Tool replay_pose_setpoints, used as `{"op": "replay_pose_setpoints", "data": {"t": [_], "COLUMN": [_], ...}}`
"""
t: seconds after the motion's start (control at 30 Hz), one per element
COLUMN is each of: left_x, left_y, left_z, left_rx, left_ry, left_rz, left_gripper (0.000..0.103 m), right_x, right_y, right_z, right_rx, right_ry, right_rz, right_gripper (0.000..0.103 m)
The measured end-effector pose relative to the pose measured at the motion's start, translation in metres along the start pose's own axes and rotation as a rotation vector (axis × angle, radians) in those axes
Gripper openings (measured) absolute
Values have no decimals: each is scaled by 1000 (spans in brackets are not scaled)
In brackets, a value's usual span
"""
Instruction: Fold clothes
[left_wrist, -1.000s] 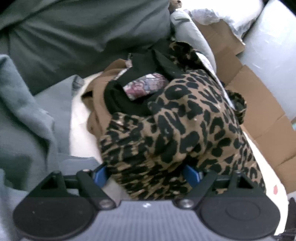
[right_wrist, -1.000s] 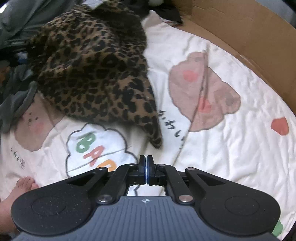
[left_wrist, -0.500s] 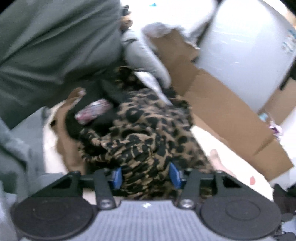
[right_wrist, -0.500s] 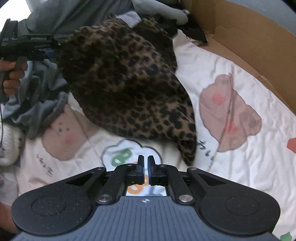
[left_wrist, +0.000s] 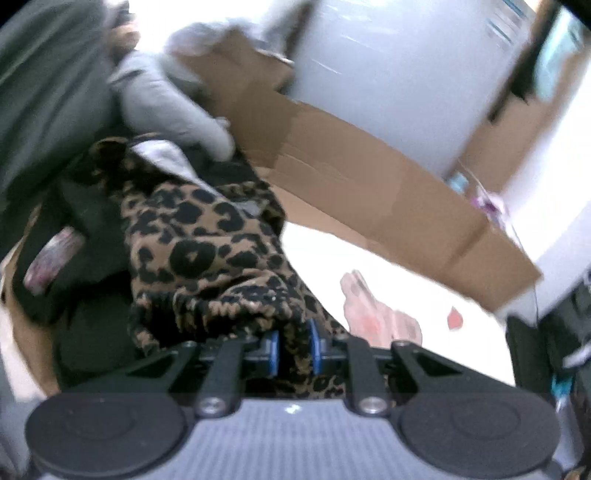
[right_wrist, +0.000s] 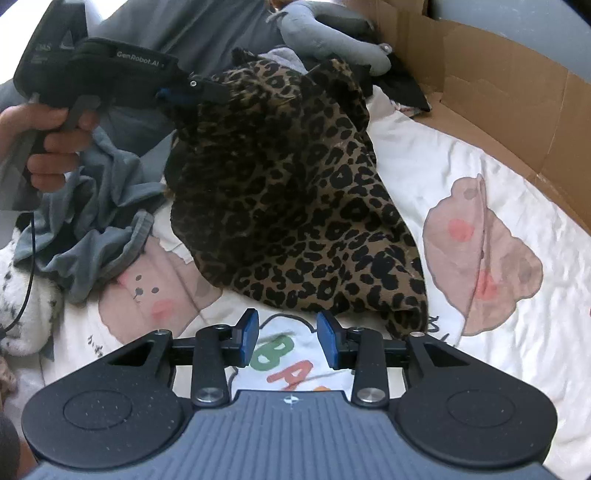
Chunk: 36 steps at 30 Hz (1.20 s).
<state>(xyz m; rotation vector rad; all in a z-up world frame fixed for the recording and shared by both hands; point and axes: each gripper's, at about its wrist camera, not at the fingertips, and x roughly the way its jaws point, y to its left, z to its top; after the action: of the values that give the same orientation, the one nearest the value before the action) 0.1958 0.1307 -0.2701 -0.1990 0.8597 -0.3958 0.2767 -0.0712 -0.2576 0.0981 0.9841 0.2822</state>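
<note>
A leopard-print garment (right_wrist: 288, 192) is lifted by one edge off the white cartoon-print sheet (right_wrist: 480, 192); its lower part still drapes onto the sheet. My left gripper (left_wrist: 293, 350) is closing, its blue pads pressing a bunched fold of the leopard-print garment (left_wrist: 207, 258). In the right wrist view that left gripper (right_wrist: 177, 92), held in a person's hand (right_wrist: 51, 144), bites the cloth's upper left edge. My right gripper (right_wrist: 288, 338) hovers just in front of the garment's lower hem; its jaws are opening and nothing lies between them.
A grey-blue garment (right_wrist: 96, 221) is crumpled at the left, with a white fluffy item (right_wrist: 22, 314) beside it. More grey and black clothes (right_wrist: 332, 40) pile up at the back. A cardboard wall (right_wrist: 498, 92) borders the sheet at the right and back.
The left gripper's jaws have come together on the leopard-print cloth and lifted it up and to the right. The right gripper, shut before, has opened and risen a little.
</note>
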Motion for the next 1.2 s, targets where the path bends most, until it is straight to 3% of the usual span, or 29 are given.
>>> {"op": "replay_pose_setpoints", "data": {"t": [0.17, 0.43, 0.53, 0.67, 1.03, 1.13, 1.2], "left_x": [17, 39, 46, 60, 79, 79, 78], "left_y": [2, 11, 14, 18, 28, 28, 26], "left_z": [17, 28, 30, 34, 41, 42, 42], "left_rx": [78, 64, 73, 76, 52, 45, 54], "left_ry": [47, 50, 47, 52, 42, 41, 45], "left_rz": [-13, -28, -37, -49, -81, -82, -78], "left_gripper": [18, 18, 18, 18, 18, 18, 18], "right_x": [26, 66, 76, 91, 152, 160, 164], "right_y": [15, 57, 67, 86, 84, 81, 80], "right_z": [11, 32, 36, 33, 43, 40, 37], "right_rx": [26, -70, -58, -74, -43, -42, -46], "right_ry": [-4, -23, -41, -26, 43, 50, 55], "right_rz": [36, 47, 58, 59, -65, -59, -52], "right_gripper": [42, 43, 55, 63, 64, 63, 50]}}
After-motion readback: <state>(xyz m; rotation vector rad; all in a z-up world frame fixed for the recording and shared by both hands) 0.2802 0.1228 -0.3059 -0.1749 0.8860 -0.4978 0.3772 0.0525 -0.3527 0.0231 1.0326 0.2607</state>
